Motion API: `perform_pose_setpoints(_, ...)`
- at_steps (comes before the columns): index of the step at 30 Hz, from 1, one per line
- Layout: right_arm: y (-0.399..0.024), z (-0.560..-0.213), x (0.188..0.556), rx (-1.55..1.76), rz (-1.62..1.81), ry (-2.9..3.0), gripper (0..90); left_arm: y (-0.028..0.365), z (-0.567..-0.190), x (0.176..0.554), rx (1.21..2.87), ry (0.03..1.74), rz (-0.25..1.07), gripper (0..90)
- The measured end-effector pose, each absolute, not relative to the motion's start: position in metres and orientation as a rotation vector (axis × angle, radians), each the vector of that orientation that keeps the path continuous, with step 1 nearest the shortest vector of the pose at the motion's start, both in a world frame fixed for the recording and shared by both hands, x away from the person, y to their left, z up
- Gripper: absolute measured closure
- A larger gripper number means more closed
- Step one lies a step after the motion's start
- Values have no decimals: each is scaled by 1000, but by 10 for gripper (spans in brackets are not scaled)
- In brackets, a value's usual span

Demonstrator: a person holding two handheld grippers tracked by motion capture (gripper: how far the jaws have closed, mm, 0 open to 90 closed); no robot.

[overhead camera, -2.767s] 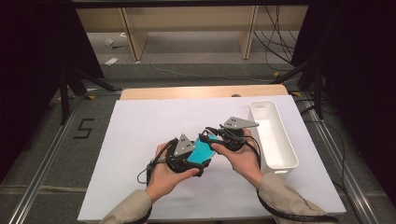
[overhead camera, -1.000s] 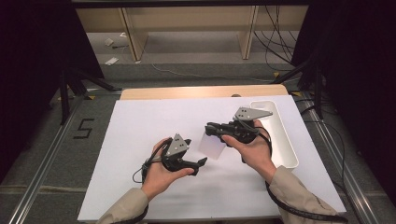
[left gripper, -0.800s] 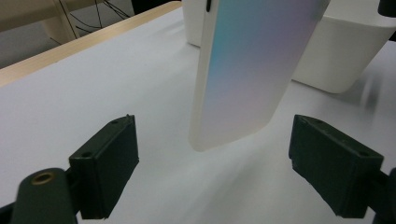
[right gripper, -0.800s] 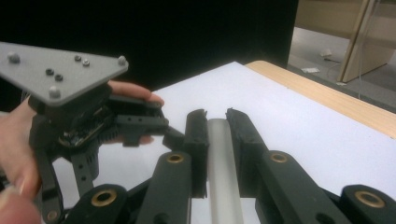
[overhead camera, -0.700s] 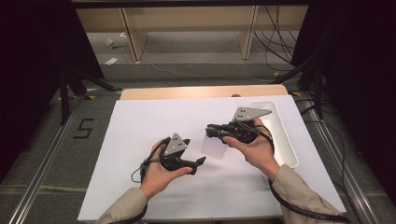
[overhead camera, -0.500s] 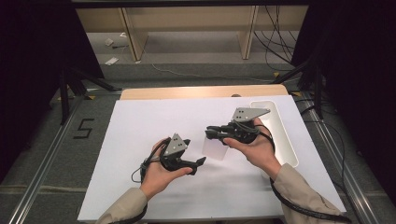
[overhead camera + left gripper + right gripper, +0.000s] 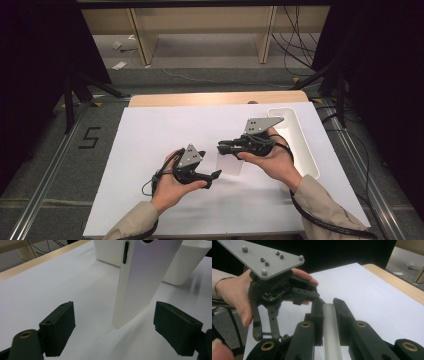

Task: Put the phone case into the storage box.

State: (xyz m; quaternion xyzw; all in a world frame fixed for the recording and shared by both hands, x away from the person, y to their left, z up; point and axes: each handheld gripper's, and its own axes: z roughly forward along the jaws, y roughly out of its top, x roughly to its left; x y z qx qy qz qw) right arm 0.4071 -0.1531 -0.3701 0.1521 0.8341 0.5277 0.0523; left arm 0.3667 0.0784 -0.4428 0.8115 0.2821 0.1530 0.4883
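While the left gripper (image 7: 214,176) rests low over the white worktop (image 7: 150,135), its jaws stand apart and grip nothing; they have just been closing slightly, with the lower end of the white phone case (image 7: 140,282) hanging between them, touching neither pad. To its right, the right gripper (image 7: 222,148) is clenched on the case's upper edge, holding the phone case upright above the worktop, between the two hands. Farther right, a white tray (image 7: 305,150) sits at the worktop's edge, behind the right hand (image 7: 272,160).
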Motion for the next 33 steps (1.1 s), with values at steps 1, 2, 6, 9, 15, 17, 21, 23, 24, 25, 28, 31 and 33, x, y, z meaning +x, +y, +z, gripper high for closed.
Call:
perform_pose_setpoints(1, -153, -370, 407, 459, 1608, 2539, 798, 78, -443, 367, 1975, 684, 370, 176)
perform_pose_setpoints(2, -152, -370, 407, 457, 1609, 2543, 798, 77, -444, 367, 1980, 681, 368, 177)
perform_pose_setpoints(6, -151, -369, 406, 438, 1609, 2556, 798, 77, -445, 367, 1985, 679, 366, 183)
perform_pose_setpoints(9, -150, -369, 405, 426, 1618, 2562, 798, 76, -445, 367, 1987, 676, 360, 188)
perform_pose_setpoints(15, -149, -370, 405, 413, 1628, 2576, 798, 76, -446, 367, 1997, 667, 348, 215)
perform_pose_setpoints(17, -149, -370, 405, 410, 1629, 2581, 798, 76, -447, 367, 1999, 664, 346, 220)
perform_pose_setpoints(21, -148, -369, 404, 401, 1638, 2593, 798, 76, -448, 367, 2020, 650, 340, 245)
perform_pose_setpoints(23, -148, -369, 404, 398, 1639, 2597, 798, 75, -449, 367, 2026, 640, 335, 270)
perform_pose_setpoints(24, -148, -370, 404, 396, 1638, 2599, 798, 75, -449, 367, 2028, 638, 333, 275)
perform_pose_setpoints(25, -148, -370, 405, 396, 1639, 2600, 798, 75, -450, 367, 2029, 632, 326, 282)
perform_pose_setpoints(28, -148, -370, 405, 395, 1641, 2606, 798, 75, -451, 368, 2032, 608, 315, 310)
perform_pose_setpoints(31, -147, -370, 405, 397, 1645, 2607, 798, 74, -452, 368, 2030, 593, 287, 358)
perform_pose_setpoints(33, -148, -370, 405, 400, 1646, 2607, 798, 74, -453, 369, 2038, 576, 266, 406)
